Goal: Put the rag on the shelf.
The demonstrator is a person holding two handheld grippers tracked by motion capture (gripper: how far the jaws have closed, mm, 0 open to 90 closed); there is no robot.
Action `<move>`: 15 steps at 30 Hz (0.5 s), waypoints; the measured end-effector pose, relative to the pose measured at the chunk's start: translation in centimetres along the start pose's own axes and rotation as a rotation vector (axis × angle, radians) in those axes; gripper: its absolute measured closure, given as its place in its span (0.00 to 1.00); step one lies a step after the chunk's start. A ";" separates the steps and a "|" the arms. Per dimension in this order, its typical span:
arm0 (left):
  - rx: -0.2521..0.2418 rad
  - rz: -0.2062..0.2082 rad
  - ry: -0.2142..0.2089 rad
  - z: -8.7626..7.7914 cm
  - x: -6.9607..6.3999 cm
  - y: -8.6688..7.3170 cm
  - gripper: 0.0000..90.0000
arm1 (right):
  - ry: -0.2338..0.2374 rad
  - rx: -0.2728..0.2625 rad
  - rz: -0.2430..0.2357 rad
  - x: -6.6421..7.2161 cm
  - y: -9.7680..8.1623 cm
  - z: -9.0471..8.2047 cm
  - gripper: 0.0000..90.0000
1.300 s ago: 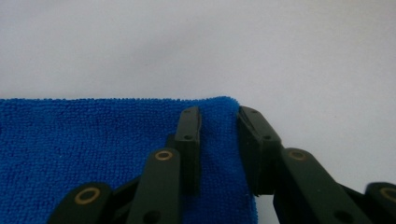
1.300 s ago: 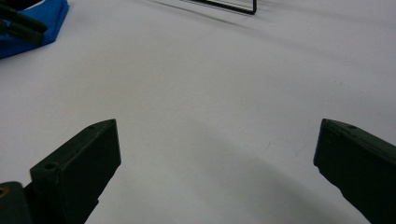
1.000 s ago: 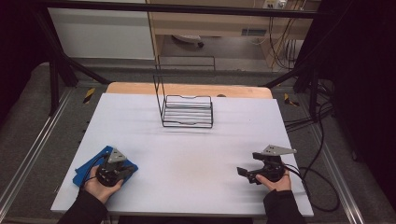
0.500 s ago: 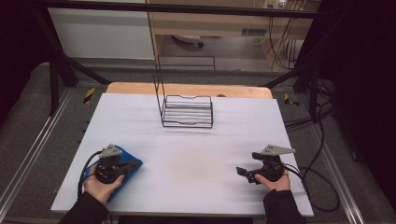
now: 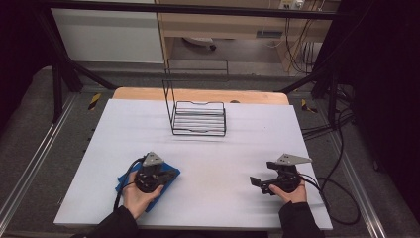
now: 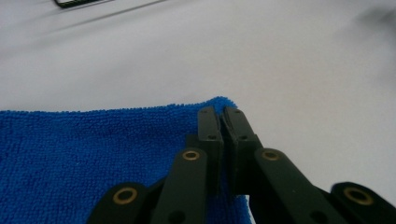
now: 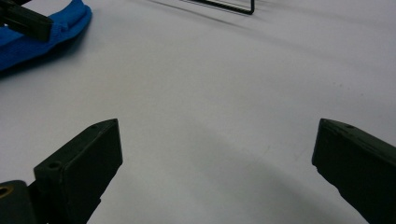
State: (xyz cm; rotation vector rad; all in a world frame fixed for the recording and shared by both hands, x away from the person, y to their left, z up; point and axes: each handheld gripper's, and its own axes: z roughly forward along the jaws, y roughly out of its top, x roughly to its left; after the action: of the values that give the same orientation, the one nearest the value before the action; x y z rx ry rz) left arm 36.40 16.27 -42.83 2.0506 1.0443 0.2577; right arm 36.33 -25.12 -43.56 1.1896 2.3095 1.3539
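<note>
I see one blue cloth (image 6: 93, 154), its corner pinched in my left gripper (image 6: 223, 114), one wire rack (image 5: 199, 117), right gripper (image 5: 258, 184) wide open, empty, no readable writing.

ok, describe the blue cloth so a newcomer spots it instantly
On the white table, look at the near left area, well in front of the black wire rack. The blue cloth lies flat there, its corner pinched in the left tongs; it is the table's one coloured, soft thing.
</note>
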 end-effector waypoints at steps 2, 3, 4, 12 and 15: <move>0.008 0.015 -0.004 0.8 -0.3 0.2 0.95 | -0.001 0.001 -0.004 0.1 0.0 0.0 0.03; 0.008 0.015 -0.004 0.8 -0.3 0.2 0.95 | -0.003 0.000 -0.010 0.1 0.0 0.1 0.03; 0.026 0.028 -0.012 1.4 -0.4 0.2 0.94 | -0.004 0.000 -0.011 0.1 0.0 0.1 0.03; 0.006 0.067 -0.061 -0.4 0.4 0.7 0.61 | -0.015 0.001 -0.019 0.6 0.3 0.2 0.03; -0.019 0.101 -0.027 -2.3 1.6 0.8 0.50 | -0.014 -0.006 -0.023 1.0 0.5 0.5 0.03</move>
State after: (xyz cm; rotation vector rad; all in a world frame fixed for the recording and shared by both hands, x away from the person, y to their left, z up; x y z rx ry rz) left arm 36.69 18.50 -40.97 2.0868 0.9202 0.2896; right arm 36.24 -24.00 -43.19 1.1629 2.3007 1.3401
